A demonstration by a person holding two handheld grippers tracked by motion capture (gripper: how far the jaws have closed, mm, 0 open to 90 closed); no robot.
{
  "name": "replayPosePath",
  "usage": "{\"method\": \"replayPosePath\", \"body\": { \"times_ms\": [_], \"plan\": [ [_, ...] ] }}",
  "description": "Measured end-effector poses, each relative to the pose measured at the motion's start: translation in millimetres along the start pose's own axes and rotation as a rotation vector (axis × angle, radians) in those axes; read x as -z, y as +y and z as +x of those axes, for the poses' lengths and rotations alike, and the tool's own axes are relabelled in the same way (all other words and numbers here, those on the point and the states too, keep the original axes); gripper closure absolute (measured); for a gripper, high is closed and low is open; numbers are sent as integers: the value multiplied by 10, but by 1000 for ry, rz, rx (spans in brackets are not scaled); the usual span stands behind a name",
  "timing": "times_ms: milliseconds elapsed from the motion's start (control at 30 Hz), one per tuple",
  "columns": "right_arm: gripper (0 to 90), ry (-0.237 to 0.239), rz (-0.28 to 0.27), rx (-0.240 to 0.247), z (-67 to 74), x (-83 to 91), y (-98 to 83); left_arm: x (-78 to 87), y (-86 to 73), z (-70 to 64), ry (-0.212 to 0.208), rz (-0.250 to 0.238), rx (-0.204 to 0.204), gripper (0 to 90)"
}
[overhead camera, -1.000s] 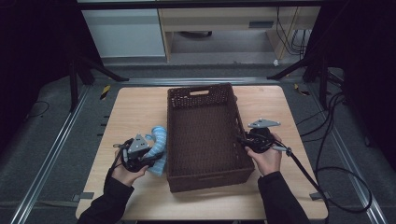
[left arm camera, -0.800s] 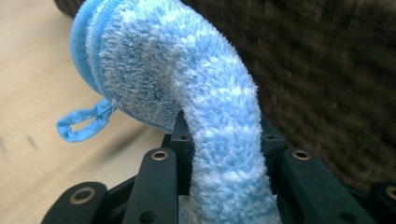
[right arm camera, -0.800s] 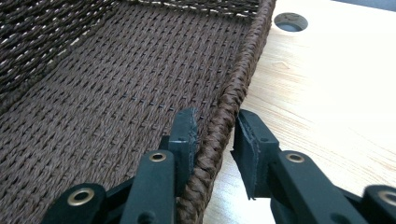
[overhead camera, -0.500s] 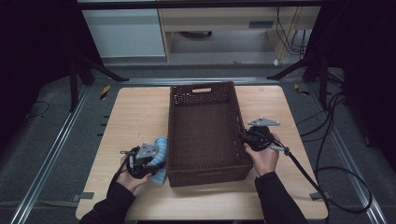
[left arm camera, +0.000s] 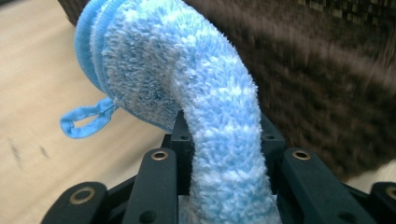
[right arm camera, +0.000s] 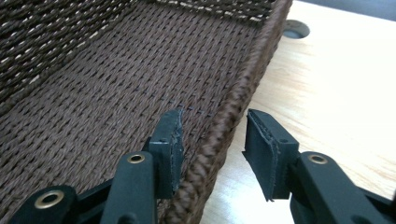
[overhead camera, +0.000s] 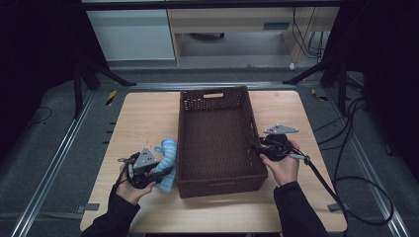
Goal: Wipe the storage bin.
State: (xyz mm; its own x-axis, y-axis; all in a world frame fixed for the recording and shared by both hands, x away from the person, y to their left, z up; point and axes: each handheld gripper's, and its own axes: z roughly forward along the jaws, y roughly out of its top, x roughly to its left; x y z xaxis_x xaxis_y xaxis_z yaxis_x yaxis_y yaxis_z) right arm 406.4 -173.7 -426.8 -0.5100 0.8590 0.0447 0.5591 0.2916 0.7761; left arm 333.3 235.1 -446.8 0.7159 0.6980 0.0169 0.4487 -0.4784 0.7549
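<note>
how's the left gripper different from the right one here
The left gripper is shut on a fluffy blue cloth; the right gripper holds nothing, its fingers astride the brown basket's rim, one inside, one outside with a gap showing. The right's jaws have just been opening. The left is beside the basket's left wall, the right at its right wall. Both are black and hand-held.

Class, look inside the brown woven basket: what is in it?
The brown woven basket holds nothing; its woven floor is bare. One pad of the right gripper reaches inside its wall. The blue towel stays outside.
</note>
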Motion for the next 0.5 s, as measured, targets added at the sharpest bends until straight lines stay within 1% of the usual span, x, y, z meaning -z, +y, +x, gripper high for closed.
{"method": "replayPosePath", "body": {
  "times_ms": [100, 167, 233, 267, 300, 367, 500],
  "plan": [
    [592, -10, 23, 13, 11, -35, -14, -88, -122, -31, -13, 57, 3, 673],
    [629, -4, 21, 8, 9, -36, -16, -116, -167, -45, -22, 75, 11, 673],
    [671, -3, 16, 1, 23, -36, -16, -136, -192, -58, -24, 88, 6, 673],
    [703, -5, 13, 3, 31, -33, -16, -138, -190, -57, -24, 87, 7, 673],
    [715, -11, 9, 3, 42, -34, -15, -134, -179, -55, -23, 84, 8, 673],
    [737, -24, 3, -17, 50, -35, -13, -114, -145, -46, -16, 73, 9, 673],
    [742, -40, -14, -54, 49, -64, -3, -35, -46, 0, -2, 24, 8, 673]
  ]
}}
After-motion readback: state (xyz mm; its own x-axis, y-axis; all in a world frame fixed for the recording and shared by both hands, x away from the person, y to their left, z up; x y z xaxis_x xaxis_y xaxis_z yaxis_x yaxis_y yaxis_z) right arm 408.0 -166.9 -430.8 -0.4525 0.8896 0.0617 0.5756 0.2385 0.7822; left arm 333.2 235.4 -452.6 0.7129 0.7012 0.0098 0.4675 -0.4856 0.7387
